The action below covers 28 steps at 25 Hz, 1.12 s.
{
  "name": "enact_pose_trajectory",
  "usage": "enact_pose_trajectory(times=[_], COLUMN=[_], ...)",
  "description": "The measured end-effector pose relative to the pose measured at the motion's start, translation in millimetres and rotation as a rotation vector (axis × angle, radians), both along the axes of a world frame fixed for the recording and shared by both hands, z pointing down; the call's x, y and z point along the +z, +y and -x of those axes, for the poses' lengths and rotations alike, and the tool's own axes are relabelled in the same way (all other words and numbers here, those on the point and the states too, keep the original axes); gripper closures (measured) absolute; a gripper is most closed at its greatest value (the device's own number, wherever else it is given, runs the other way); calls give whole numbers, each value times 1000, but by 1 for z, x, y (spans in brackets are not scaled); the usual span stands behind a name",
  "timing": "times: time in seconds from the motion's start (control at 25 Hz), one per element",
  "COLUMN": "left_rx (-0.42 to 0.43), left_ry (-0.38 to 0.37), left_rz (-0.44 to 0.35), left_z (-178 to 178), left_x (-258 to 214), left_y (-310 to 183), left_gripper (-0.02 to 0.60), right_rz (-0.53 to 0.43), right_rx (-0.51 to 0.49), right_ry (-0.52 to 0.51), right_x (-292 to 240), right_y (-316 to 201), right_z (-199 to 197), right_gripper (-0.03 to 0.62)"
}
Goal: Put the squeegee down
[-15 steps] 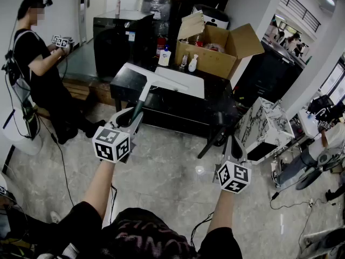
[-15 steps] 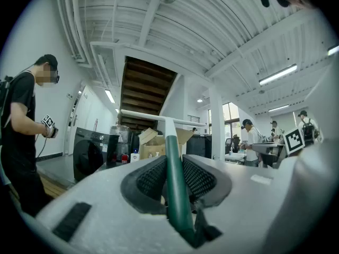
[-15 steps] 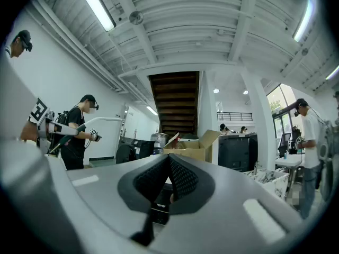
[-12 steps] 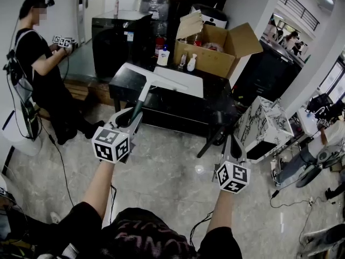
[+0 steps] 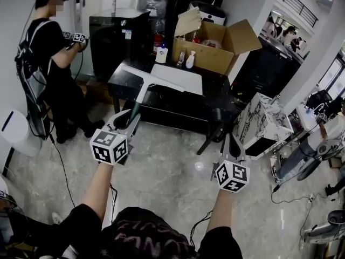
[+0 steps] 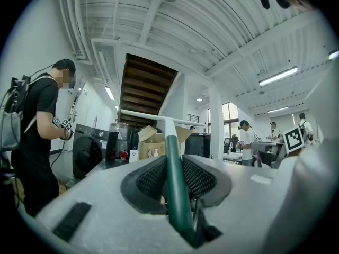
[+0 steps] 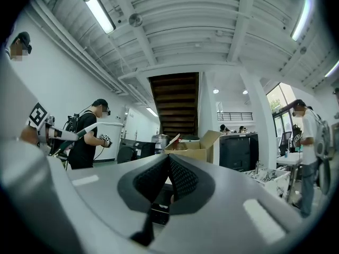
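The squeegee [image 5: 141,88] has a green handle and a long white blade. It hangs level above the near edge of the black table [image 5: 171,106]. My left gripper [image 5: 127,124] is shut on the handle, and in the left gripper view the green handle [image 6: 175,180] runs between the ribbed pads up to the white blade [image 6: 159,117]. My right gripper [image 5: 230,144] is held over the floor to the right of it, apart from the squeegee. Its jaws [image 7: 167,161] are shut with nothing between them. The squeegee [image 7: 74,134] also shows at the left of the right gripper view.
A white sheet [image 5: 179,78] lies on the black table, with bottles [image 5: 162,54] and an open cardboard box [image 5: 218,50] behind it. A person [image 5: 49,63] with grippers stands at the left by a black cabinet [image 5: 110,34]. A marble-patterned box [image 5: 265,124] stands to the right.
Both grippers keep their places and the squeegee stays in the left one. The person at the left has stepped nearer to the black cabinet.
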<state>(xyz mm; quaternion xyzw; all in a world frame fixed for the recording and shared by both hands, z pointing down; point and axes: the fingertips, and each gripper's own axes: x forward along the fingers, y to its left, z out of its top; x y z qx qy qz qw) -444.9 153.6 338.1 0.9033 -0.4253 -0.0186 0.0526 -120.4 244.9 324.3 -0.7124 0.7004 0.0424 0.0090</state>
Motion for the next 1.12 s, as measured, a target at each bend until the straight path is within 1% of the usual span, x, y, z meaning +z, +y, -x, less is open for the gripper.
enact_pose_trajectory(times=[0.36, 0.6, 0.84, 0.96, 1.12], left_rx=[31, 66, 97, 112, 114], left_ry=[-1, 0, 5, 1, 7], left_rz=[26, 30, 34, 34, 29], left_z=[15, 20, 9, -2, -16], left_x=[18, 24, 27, 29, 29], left_y=[-5, -14, -26, -31, -41], left_gripper=[482, 482, 482, 482, 482], right_rz=[18, 35, 48, 38, 36], right_rx=[0, 37, 62, 81, 78], right_ry=[-11, -18, -8, -34, -28], right_x=[12, 22, 27, 29, 32], right_y=[-1, 2, -2, -6, -19], right_z=[25, 30, 25, 16, 3], right_gripper=[583, 583, 583, 583, 583])
